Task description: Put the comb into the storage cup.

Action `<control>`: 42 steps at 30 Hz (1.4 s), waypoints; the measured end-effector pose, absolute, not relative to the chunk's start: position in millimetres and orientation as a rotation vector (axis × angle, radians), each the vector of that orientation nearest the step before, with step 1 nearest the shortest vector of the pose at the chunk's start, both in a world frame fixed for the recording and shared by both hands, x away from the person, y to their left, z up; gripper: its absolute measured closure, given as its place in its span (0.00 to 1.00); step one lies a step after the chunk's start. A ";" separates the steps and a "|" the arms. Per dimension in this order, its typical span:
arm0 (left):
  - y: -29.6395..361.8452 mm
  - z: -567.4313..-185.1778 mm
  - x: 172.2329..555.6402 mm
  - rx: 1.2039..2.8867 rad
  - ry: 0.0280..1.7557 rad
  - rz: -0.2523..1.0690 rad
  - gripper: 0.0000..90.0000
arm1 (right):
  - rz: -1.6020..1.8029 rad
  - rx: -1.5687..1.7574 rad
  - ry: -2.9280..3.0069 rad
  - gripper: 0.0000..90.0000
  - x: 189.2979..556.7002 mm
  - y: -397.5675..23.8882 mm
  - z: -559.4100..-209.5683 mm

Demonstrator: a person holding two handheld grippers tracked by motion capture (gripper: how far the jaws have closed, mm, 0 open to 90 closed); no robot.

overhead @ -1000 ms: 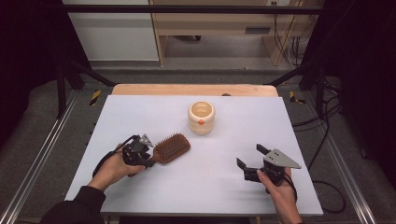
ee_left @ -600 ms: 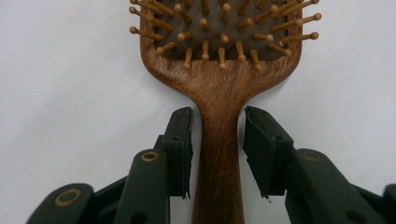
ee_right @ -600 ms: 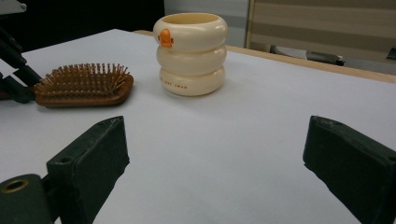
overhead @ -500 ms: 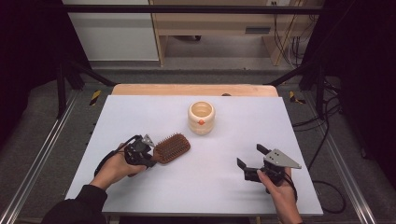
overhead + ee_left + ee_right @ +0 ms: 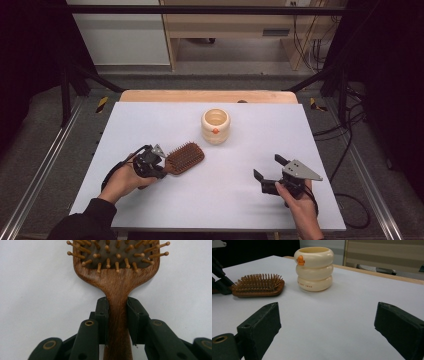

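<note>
Left gripper [image 5: 117,320]: jaws just closing, now clamped on hairbrush [image 5: 185,157] handle, brush flat on table [image 5: 150,120]. Right gripper [image 5: 272,172]: jaws wide apart, nothing between, near right. Cream cup [image 5: 215,126] farther, centre.

A lab-style recording station: a plain white tabletop [image 5: 165,200] inside a black metal frame [image 5: 210,9], black curtains [image 5: 390,75] at both sides, loose cables [image 5: 310,45] and a pale wooden bench [image 5: 230,25] at the frame's top.
</note>
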State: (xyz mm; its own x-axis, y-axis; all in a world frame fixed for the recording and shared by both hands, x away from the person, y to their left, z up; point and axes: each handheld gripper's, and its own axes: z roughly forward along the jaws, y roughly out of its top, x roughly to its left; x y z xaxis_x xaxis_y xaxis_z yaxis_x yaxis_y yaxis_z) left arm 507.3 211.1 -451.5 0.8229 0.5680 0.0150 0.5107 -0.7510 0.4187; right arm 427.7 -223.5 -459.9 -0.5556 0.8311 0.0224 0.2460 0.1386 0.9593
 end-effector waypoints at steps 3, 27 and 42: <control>210.0 -451.3 505.6 2.609 0.802 0.217 0.80 | 1.434 1.030 1.889 0.08 427.5 -223.8 -459.8; 225.4 -442.5 470.5 2.275 0.778 0.517 0.80 | 1.427 1.020 1.915 0.08 428.5 -215.2 -462.3; 224.2 -443.2 455.6 2.121 0.788 0.610 0.80 | 1.494 1.033 1.952 0.07 426.2 -194.2 -459.1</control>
